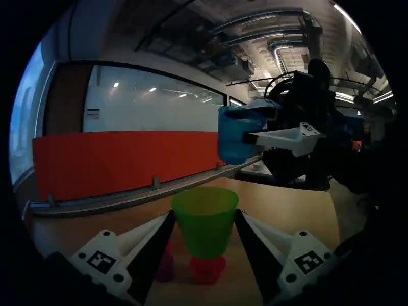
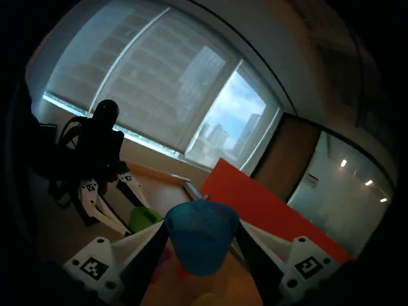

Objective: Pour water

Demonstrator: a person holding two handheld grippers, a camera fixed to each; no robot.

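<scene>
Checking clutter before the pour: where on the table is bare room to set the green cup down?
In the left gripper view, the table is bare right of the green cup, toward its far edge, and left of it, up to the orange partition. Crowded beneath the cup: a red piece and a purple piece.

Dim interior, bright window [image 2: 224, 127] backlighting — person [image 2: 102, 148] silhouetted, ceiling lights [image 1: 349, 19] glaring, fisheye bending at edges.

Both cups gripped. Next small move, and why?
Probably shift the right gripper so the blue cup sits over the green cup before tilting: in the left gripper view it hangs higher and off to one side, near upright.
</scene>
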